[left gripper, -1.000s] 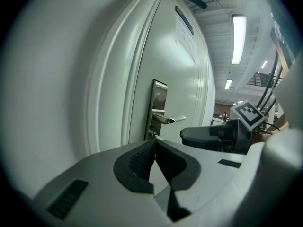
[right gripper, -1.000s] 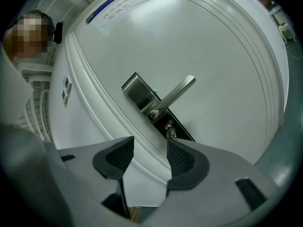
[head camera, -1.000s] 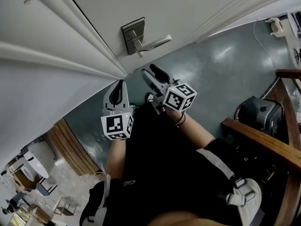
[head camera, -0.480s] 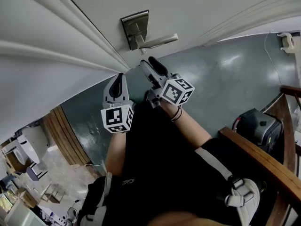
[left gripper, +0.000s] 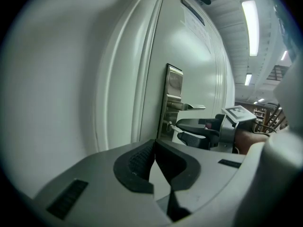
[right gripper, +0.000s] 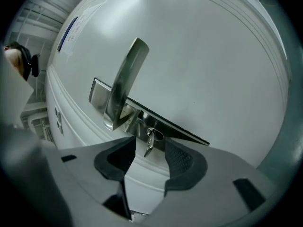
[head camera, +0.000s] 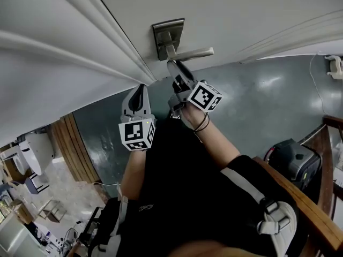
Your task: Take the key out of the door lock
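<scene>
A small silver key (right gripper: 149, 137) sticks out of the keyhole in the steel lock plate (right gripper: 182, 134) on the white door, just under the lever handle (right gripper: 124, 82). My right gripper (right gripper: 150, 150) is up at the plate with the key between its jaws. The jaws are closing and their pads stand apart from the key. In the head view the right gripper (head camera: 177, 71) points at the lock plate (head camera: 166, 33) below the handle (head camera: 194, 53). My left gripper (head camera: 139, 89) hangs to the left by the door frame, shut and empty. From the left gripper view (left gripper: 155, 146) the key (left gripper: 171, 125) shows beside the right gripper's fingers (left gripper: 195, 125).
The door frame's white moulding (head camera: 102, 42) runs diagonally on the left. A wooden railing (head camera: 316, 224) and a black bag (head camera: 292, 162) stand at the right over a grey-green floor (head camera: 257, 100). A cable (head camera: 316, 84) runs down the right.
My right gripper has moved up closer to the lock plate under the handle. The left gripper has kept its place beside the door frame.
</scene>
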The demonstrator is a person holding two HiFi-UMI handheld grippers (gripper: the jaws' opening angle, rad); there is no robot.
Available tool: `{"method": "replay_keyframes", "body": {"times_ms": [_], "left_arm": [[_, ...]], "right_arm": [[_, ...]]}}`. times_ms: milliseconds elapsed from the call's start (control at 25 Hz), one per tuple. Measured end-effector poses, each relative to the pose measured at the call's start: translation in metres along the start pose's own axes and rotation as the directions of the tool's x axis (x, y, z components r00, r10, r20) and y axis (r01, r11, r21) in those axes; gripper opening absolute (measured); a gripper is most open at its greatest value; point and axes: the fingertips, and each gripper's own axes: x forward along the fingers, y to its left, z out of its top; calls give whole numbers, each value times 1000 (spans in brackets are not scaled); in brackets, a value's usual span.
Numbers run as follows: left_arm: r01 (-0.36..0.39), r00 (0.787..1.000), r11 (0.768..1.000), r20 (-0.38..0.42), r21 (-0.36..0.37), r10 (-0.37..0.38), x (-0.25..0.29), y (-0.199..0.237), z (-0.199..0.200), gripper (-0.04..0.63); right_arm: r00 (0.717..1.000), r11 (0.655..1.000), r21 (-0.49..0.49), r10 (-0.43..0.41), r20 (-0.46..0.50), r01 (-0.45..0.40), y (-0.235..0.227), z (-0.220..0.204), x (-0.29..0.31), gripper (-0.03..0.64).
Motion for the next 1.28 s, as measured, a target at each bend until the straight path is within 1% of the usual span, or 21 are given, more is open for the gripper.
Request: {"method": "replay_keyframes", "body": {"times_ms": [320, 400, 520, 680, 720, 840, 960, 1000, 1120, 1280], "left_arm": [[-19, 1000, 1000, -8, 2, 19, 8, 8, 1, 23], [-18, 1000, 1000, -15, 4, 18, 10, 7, 1, 23], [-22, 1000, 1000, -21, 5, 22, 9, 8, 2, 23], [-31, 999, 1000, -19, 1, 31, 12, 12, 3, 23], [-33, 999, 999, -20, 1, 33, 12, 13, 3, 23], [-36, 999, 999, -23, -1, 36, 12, 14, 2, 23], [-35, 999, 999, -28, -2, 35, 12, 14, 1, 23], [-35, 999, 999, -30, -2, 35, 12, 14, 0, 23], [-36, 999, 999, -31, -5, 36, 13, 15, -2, 23], [-36, 999, 999, -30, -8, 36, 12, 14, -1, 23]], "right_arm": [[999, 994, 102, 38, 22, -40, 0, 2, 17, 190], [999, 990, 139, 32, 28, -36, -4, 2, 20, 185], [999, 985, 168, 25, 32, -30, -4, 2, 22, 159], [997, 972, 228, 41, 59, -53, -5, 4, 27, 127], [997, 971, 235, 38, 63, -52, -8, 5, 27, 112], [998, 967, 254, 18, 67, -34, -13, 5, 27, 97], [995, 949, 306, 43, 93, -69, -11, 5, 27, 75], [994, 948, 309, 47, 99, -76, -11, 5, 27, 61], [993, 942, 324, 52, 108, -84, -12, 5, 27, 57], [991, 943, 318, 69, 111, -102, -7, 7, 27, 52]]}}
